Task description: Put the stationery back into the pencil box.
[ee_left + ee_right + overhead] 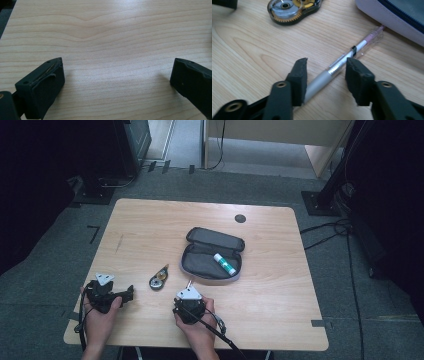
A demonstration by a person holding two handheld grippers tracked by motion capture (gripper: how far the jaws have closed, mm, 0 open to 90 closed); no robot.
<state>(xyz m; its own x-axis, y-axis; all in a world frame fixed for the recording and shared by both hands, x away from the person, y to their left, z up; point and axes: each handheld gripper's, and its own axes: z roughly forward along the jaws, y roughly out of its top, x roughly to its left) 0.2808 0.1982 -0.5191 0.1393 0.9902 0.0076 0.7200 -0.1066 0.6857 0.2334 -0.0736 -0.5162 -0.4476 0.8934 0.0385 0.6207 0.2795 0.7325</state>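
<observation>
A silver and clear pen [359, 47] lies on the wooden table [150, 230], its tip toward an open grey pencil case [212, 255]. My right gripper [327, 62] is low over the pen, open, one jaw on each side of the barrel without clamping it. In the high view this right gripper [189, 291] sits just in front of the case, and the pen [189, 283] pokes out beyond it. A glue stick [225, 264] lies inside the case. My left gripper [117, 62] is wide open over bare wood, and in the high view the left gripper [128, 294] is near the table's front left.
A correction tape dispenser [159, 280] lies between the two grippers, seen close as the dispenser [292, 8] left of the pen. The pencil case's edge [397, 17] is just beyond the pen tip. A black round grommet [240, 218] sits at the table's far side.
</observation>
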